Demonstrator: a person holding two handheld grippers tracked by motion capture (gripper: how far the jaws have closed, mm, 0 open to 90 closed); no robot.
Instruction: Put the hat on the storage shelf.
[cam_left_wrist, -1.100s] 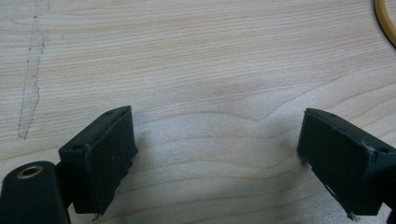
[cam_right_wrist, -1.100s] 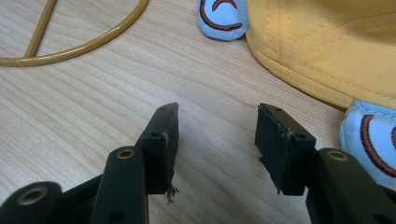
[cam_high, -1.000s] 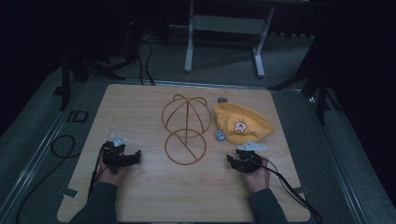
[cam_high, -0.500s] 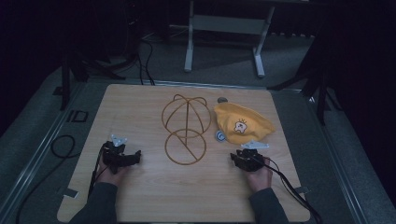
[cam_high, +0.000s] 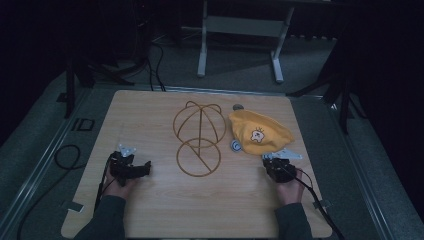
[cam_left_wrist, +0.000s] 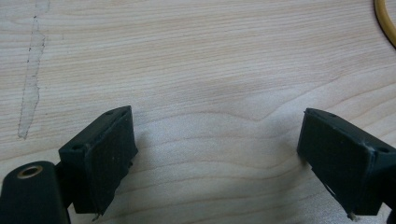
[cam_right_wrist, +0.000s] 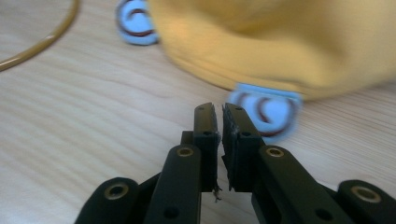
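Yellow cap (cam_high: 259, 133) lies flat near the bench's right edge, beside the wire hat stand (cam_high: 198, 141) at centre. Right gripper (cam_high: 278, 165) sits just short of the cap, fingers pressed together, empty. Left gripper (cam_high: 131, 168) rests near the left edge, fingers wide apart, empty, likely on standby.

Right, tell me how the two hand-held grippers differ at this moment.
The left hand-held gripper has its jaws spread wide over bare wood; the right hand-held gripper has its jaws pressed together, gripping nothing. The left sits apart from the wire hat stand; the right points at the yellow cap. Both are black and low over the table.
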